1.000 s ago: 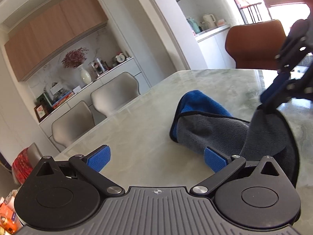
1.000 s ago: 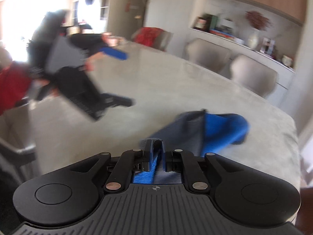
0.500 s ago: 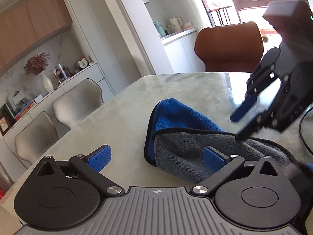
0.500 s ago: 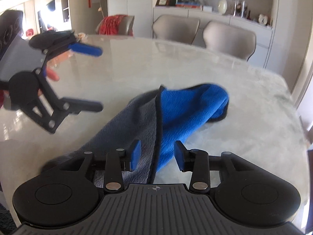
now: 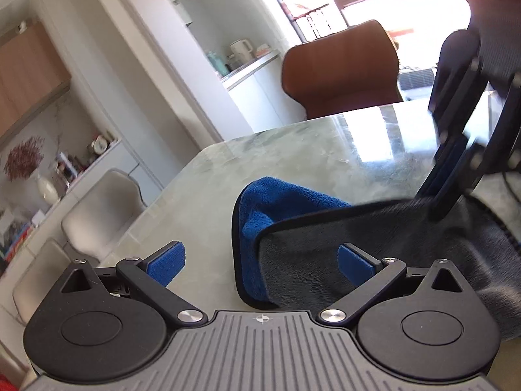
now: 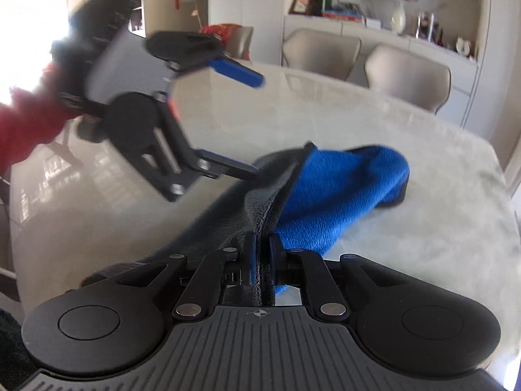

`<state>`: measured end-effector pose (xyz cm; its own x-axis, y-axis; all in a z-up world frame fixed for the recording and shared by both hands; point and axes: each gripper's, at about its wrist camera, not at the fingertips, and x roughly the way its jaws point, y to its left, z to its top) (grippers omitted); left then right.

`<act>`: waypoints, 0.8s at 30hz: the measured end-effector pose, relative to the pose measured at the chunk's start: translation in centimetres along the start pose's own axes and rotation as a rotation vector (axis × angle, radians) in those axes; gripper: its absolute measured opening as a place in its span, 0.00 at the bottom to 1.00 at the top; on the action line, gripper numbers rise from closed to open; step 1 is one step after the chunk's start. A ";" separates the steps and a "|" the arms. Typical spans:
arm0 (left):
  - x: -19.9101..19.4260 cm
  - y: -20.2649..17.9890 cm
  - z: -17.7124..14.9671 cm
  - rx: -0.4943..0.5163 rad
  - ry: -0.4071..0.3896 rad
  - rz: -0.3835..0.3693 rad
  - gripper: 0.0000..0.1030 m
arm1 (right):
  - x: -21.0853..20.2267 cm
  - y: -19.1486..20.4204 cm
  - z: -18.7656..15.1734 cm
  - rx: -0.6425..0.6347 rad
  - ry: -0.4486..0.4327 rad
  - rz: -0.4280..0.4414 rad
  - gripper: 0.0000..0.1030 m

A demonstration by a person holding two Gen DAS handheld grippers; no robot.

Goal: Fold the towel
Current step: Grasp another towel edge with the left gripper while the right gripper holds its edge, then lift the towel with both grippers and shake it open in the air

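Note:
The towel (image 5: 325, 228), blue on one side and grey on the other with a dark hem, lies bunched on the marble table (image 5: 293, 150). My left gripper (image 5: 260, 260) is open, its right pad over the grey side and the towel's near fold between its fingers. In the right wrist view the towel (image 6: 332, 192) runs from the blue bunch into my right gripper (image 6: 261, 257), which is shut on the towel's hemmed edge. The left gripper (image 6: 254, 127) shows there wide open above the towel's far corner. The right gripper (image 5: 446, 176) shows in the left wrist view pinching the towel.
A brown chair (image 5: 342, 71) stands at the table's far end. Beige chairs (image 6: 407, 71) line one side, before a sideboard with a vase (image 6: 399, 16). The table edge (image 5: 182, 176) runs close to the towel.
My right gripper, open half a second ago, has closed on the towel's edge. My left gripper stays open and has moved closer to the towel.

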<state>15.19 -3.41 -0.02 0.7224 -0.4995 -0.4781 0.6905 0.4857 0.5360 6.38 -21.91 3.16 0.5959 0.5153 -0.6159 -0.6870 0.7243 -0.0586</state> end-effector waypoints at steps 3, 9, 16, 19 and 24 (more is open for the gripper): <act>1.0 -0.4 0.2 0.084 -0.008 -0.016 0.99 | -2.1 0.6 0.1 -0.072 -0.007 -0.055 0.09; 2.9 -0.8 1.5 0.144 0.002 -0.143 0.98 | -4.7 0.5 -0.3 -0.104 0.039 -0.166 0.09; 3.9 -1.9 1.6 0.209 0.001 -0.203 0.96 | -6.6 -0.4 -1.3 -0.073 0.043 -0.260 0.09; 4.5 -2.4 0.6 0.221 0.048 -0.197 0.89 | -7.0 -1.0 -1.6 -0.050 0.034 -0.284 0.09; 5.4 -3.1 0.3 0.212 0.087 -0.203 0.66 | -7.2 -1.8 -1.6 -0.024 0.014 -0.291 0.09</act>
<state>16.95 -7.85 -4.12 0.5774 -0.5033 -0.6429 0.8047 0.2175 0.5524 2.66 -27.63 6.40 0.7640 0.2807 -0.5809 -0.4975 0.8296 -0.2535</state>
